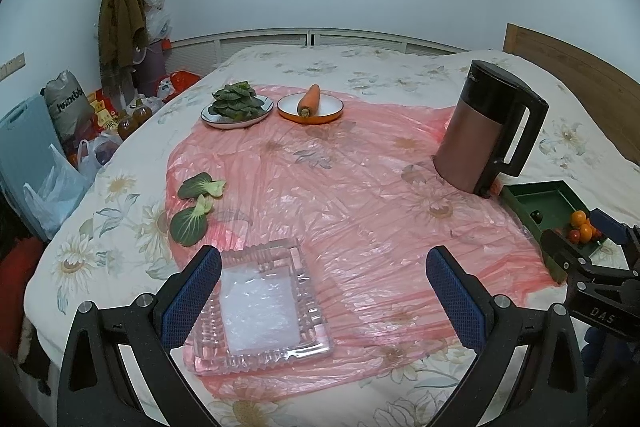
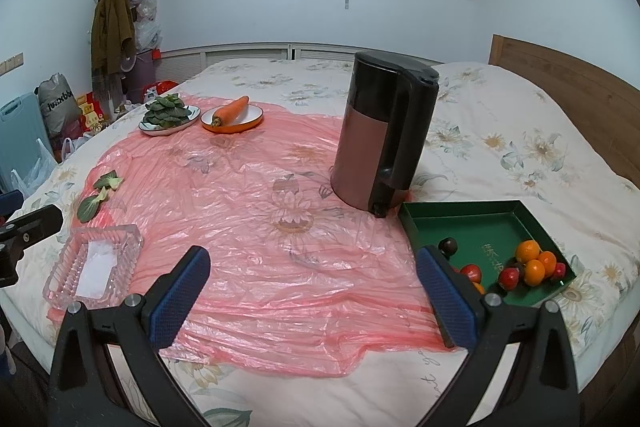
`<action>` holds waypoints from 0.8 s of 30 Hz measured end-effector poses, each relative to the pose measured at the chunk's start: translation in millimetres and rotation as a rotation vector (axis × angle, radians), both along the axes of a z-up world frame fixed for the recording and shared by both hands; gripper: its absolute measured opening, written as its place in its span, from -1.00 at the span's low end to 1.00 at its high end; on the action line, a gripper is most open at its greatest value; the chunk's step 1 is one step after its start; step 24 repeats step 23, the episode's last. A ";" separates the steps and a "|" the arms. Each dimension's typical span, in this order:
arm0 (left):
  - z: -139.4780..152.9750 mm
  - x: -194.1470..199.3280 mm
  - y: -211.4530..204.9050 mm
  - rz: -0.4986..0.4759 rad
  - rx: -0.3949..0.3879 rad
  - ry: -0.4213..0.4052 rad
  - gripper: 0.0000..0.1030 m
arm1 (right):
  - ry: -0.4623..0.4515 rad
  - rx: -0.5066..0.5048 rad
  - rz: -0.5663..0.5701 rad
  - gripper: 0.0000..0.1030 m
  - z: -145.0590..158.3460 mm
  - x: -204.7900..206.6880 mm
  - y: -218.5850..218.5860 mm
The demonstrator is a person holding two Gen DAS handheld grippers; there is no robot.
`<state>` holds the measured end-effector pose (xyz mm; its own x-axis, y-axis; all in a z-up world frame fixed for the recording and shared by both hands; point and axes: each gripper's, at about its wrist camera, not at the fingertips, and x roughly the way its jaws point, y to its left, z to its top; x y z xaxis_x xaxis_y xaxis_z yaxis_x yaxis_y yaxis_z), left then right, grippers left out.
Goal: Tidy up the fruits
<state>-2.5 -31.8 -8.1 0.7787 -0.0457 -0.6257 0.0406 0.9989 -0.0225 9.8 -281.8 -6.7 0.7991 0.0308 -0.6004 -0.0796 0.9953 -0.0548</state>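
**Fruit in the green tray at the bed's right edge; both claws spread and empty**

Spread wide over the near edge of the flower-print bed (image 2: 500,131), gripping nothing: left gripper (image 1: 324,301) and right gripper (image 2: 312,297), blue pads apart. Laid across the bed, a crinkled pink plastic sheet (image 2: 280,267).

Near the right edge, a shallow green rectangular tray (image 2: 460,223) holding 3 small oranges (image 2: 534,263) clustered with red fruits (image 2: 508,277) at its near right corner, plus 1 dark round fruit (image 2: 448,246) apart at its left side. Just beside the tray's far left corner, upright, a copper-and-black electric kettle (image 2: 384,135), blocking the line from the tray to the far plates.

Toward the far left: a white plate of piled green leaves (image 1: 238,103) and, beside it, an orange-rimmed plate with 1 carrot (image 1: 310,101). At the left edge, 2 loose green leaves (image 1: 196,203); nearer, a clear ribbed glass dish (image 1: 260,307), empty.

Clearest from the right wrist: the tray's contents, partly hidden by the right gripper in the left view. Only from the left wrist: the glass dish just under the left pad (image 1: 192,299).
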 end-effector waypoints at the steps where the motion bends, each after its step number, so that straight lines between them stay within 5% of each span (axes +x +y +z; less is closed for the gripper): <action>1: 0.6 -0.5 -0.3 -0.001 0.000 -0.001 0.96 | 0.000 -0.001 0.001 1.00 0.0 0.1 0.1; 24: 7.6 -2.5 -2.9 -0.004 0.008 -0.014 0.96 | -0.002 0.001 -0.001 1.00 1.4 3.4 2.8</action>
